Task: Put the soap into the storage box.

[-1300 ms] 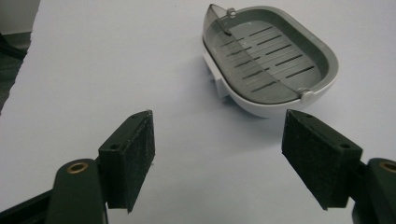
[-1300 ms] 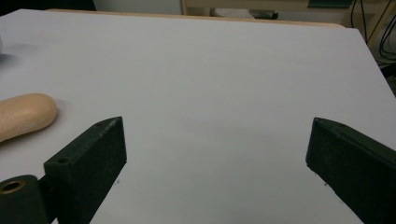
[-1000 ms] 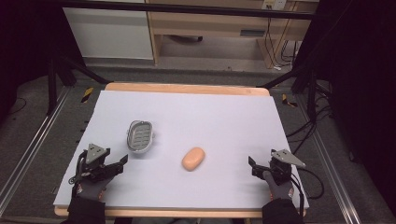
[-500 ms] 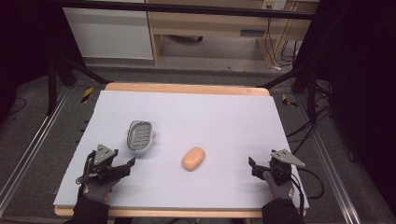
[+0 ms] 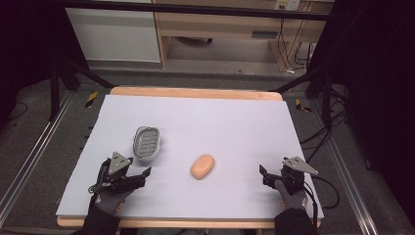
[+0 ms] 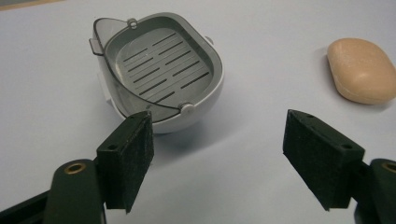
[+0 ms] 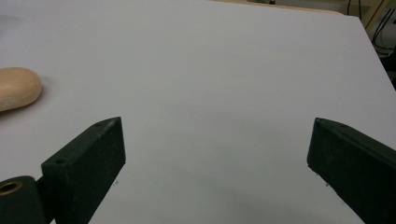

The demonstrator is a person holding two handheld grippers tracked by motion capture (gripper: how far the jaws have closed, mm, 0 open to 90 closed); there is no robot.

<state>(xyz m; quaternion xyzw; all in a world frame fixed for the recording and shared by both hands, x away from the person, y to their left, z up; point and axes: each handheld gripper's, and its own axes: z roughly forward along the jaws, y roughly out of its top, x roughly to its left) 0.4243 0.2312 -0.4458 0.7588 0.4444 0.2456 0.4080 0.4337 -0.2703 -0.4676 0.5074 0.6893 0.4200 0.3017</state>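
Just ahead of the left gripper (image 5: pixel 139 175), a grey soap dish (image 5: pixel 147 142) is seen standing upright on the pale lilac table cover (image 5: pixel 230 122). From the left gripper view the soap dish (image 6: pixel 161 74) is found beyond the left-hand pad, near it but not touching; its slotted grey tray insert is bare, and a clear lid is folded back at the far rim. The left gripper (image 6: pixel 217 158) is held with its jaws spread wide, nothing between them but bare cover.

Ahead and to the right of the left gripper, a peach-coloured bar of soap (image 5: pixel 202 166) is noted lying flat on the cover. It is apart from the soap dish. In the left gripper view the soap (image 6: pixel 360 70) is placed beyond the right-hand pad, well clear of it.

At the near right of the table the right gripper (image 5: pixel 266 176) is held low over the cover, its jaws likewise wide apart and empty. From the right gripper view (image 7: pixel 215 154) only the rounded end of the soap (image 7: pixel 16 88) is recorded, off to the left of its jaws and ahead of them.

Between the two grippers lies the soap, nearer to the left one. Gloved hands are seen on both grippers.
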